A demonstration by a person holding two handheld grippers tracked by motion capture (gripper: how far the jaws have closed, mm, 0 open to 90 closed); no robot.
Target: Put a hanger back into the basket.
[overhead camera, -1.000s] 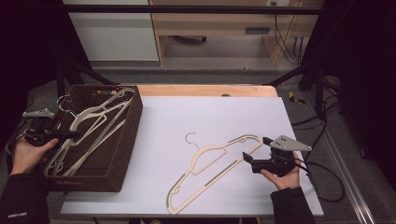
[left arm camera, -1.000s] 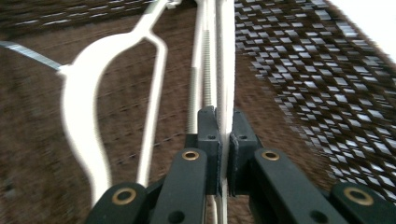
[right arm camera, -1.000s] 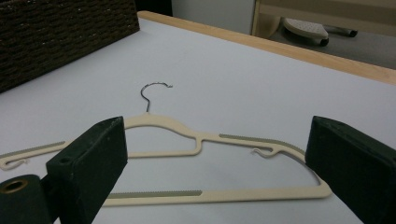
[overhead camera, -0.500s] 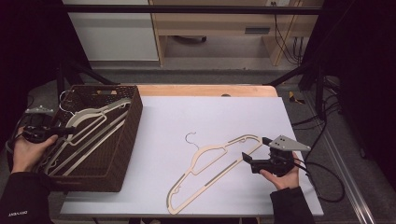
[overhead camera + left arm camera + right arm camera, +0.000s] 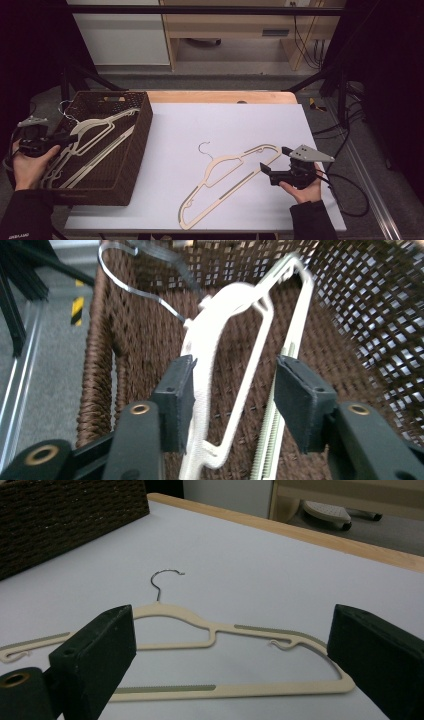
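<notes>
Lying between the just-opening left gripper (image 5: 232,400) jaws, basket hanger (image 5: 225,320)

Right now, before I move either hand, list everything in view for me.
basket: one, dark brown woven, left side of the table.
hangers in basket: several, exact count unclear, cream, lying in the basket; one sits between the left jaws.
hanger on table: one, cream with a metal hook, flat on the white surface, ahead of the right jaws.
table: one, white top with wooden far edge.
left gripper: one, black, at the basket's left rim, jaws just opening, apart.
right gripper: one, black, jaws wide, nothing held.
</notes>
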